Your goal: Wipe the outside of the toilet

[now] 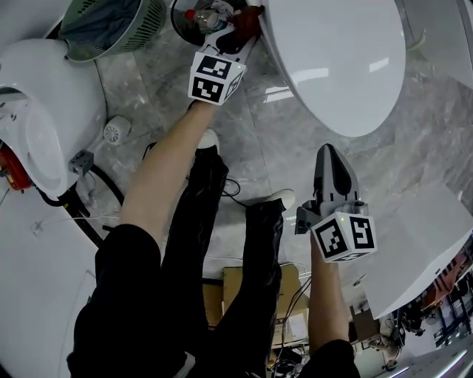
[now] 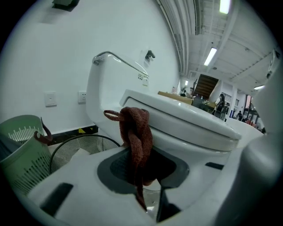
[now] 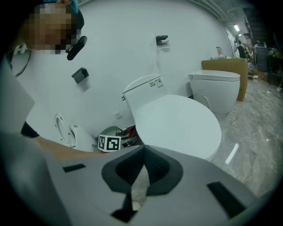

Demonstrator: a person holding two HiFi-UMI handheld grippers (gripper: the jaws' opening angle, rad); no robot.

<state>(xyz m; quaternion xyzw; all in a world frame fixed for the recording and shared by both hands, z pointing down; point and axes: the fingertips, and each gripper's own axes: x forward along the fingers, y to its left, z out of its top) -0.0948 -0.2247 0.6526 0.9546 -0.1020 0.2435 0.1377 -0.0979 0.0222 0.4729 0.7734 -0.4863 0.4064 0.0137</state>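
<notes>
The white toilet, lid down (image 1: 336, 63), fills the head view's top right. My left gripper (image 1: 238, 31) is beside its left flank and is shut on a dark red cloth (image 1: 251, 21). In the left gripper view the cloth (image 2: 136, 137) hangs bunched from the jaws of that gripper (image 2: 143, 178), in front of the toilet bowl (image 2: 185, 132); whether it touches the bowl I cannot tell. My right gripper (image 1: 332, 168) hovers over the floor below the lid, shut with nothing in it. The right gripper view shows the right gripper (image 3: 141, 164) with the lid (image 3: 177, 123) ahead.
A green slotted basket (image 1: 111, 26) and a wire mesh bin (image 2: 84, 150) stand left of the toilet. Another white fixture (image 1: 44, 111) is at far left, and a second toilet (image 3: 216, 88) at the right. The person's legs and a cardboard box (image 1: 251, 295) are below.
</notes>
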